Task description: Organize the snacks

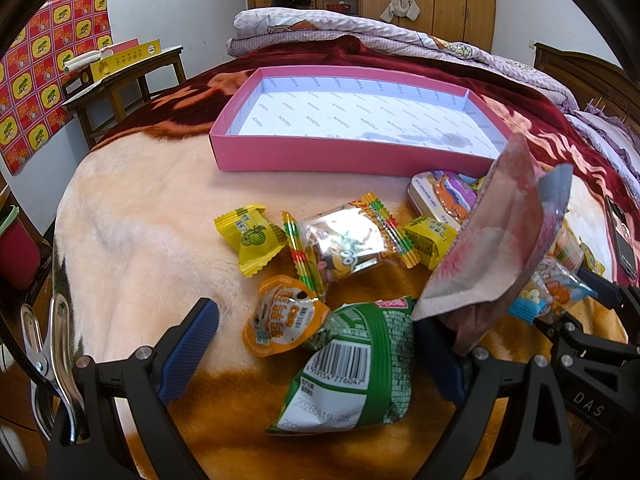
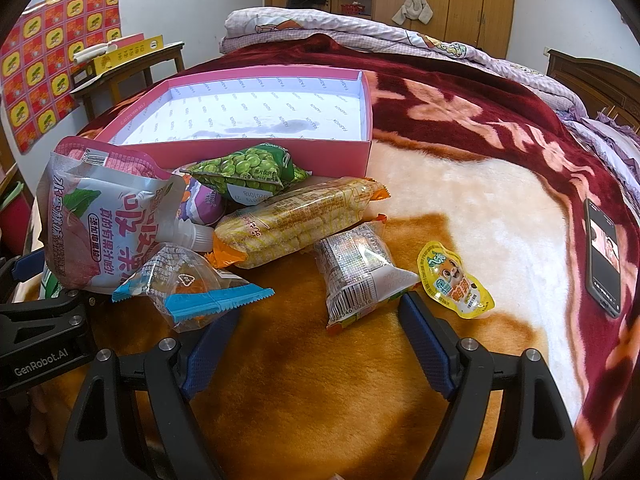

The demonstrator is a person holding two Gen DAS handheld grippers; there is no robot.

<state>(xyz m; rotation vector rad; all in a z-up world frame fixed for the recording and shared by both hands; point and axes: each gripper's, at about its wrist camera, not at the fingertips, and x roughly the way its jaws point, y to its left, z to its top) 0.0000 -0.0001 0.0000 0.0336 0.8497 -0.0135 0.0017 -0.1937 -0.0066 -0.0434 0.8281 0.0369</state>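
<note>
An empty pink box with a white printed lining lies on the blanket. In front of it is a heap of snacks. My left gripper is open, and a green pea bag and an orange jelly cup lie between its fingers. A pink juice pouch stands tilted by its right finger; I cannot tell whether it leans on it. My right gripper is open low over the blanket. A silver wrapped snack lies just ahead of it and a clear blue-edged packet rests at its left finger.
More snacks: yellow candies, a purple tin, a second pea bag, a rice-cracker pack, a yellow jelly cup. A phone lies at the right. A folded quilt lies behind the box and a wooden stool stands far left.
</note>
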